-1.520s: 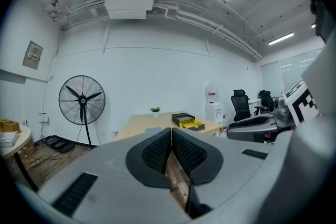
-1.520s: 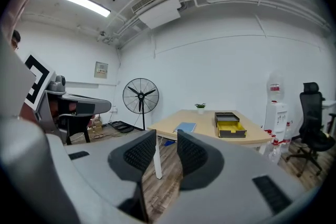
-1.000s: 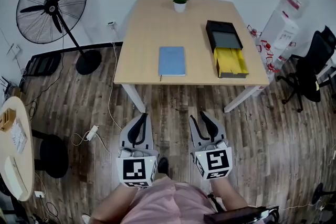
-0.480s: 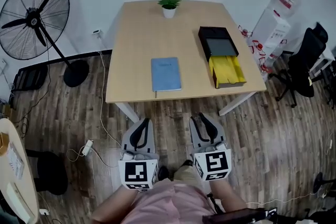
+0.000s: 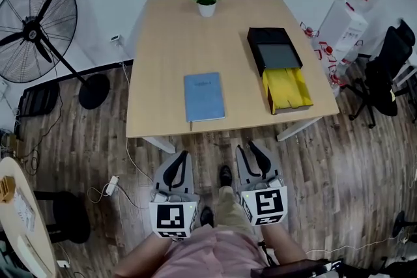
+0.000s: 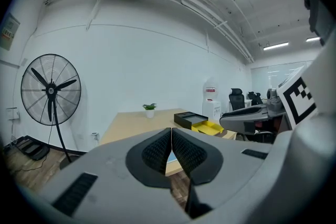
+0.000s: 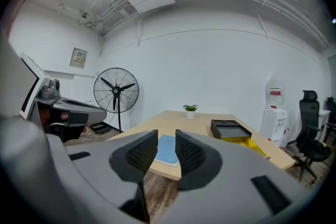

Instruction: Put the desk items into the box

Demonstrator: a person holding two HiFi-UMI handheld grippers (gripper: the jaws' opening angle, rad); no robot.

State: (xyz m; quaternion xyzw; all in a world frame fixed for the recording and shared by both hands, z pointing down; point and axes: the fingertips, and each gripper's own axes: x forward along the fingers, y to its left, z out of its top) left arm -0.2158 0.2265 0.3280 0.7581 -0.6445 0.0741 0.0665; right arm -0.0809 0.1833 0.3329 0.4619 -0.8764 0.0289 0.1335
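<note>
On the light wooden desk point(image 5: 169, 42) lies a blue notebook point(image 5: 204, 96) near the front edge. To its right sits a black box point(image 5: 273, 49) with a grey inside, and a yellow tray point(image 5: 287, 89) butts against its near end. Both grippers hang low over the floor, short of the desk. My left gripper point(image 5: 180, 157) is shut with its pads touching and nothing between them point(image 6: 171, 131). My right gripper point(image 5: 247, 147) is open a little and empty point(image 7: 166, 136). Through its gap the notebook point(image 7: 167, 150) shows.
A small potted plant point(image 5: 206, 2) stands at the desk's far edge. A big floor fan point(image 5: 32, 26) is at the left. A water dispenser point(image 5: 348, 13) and a black office chair point(image 5: 384, 75) stand at the right. Cables point(image 5: 124, 140) trail on the wood floor.
The desk has come nearer and shifted slightly in the head view as the person stepped toward it. Both grippers keep the same pose.
</note>
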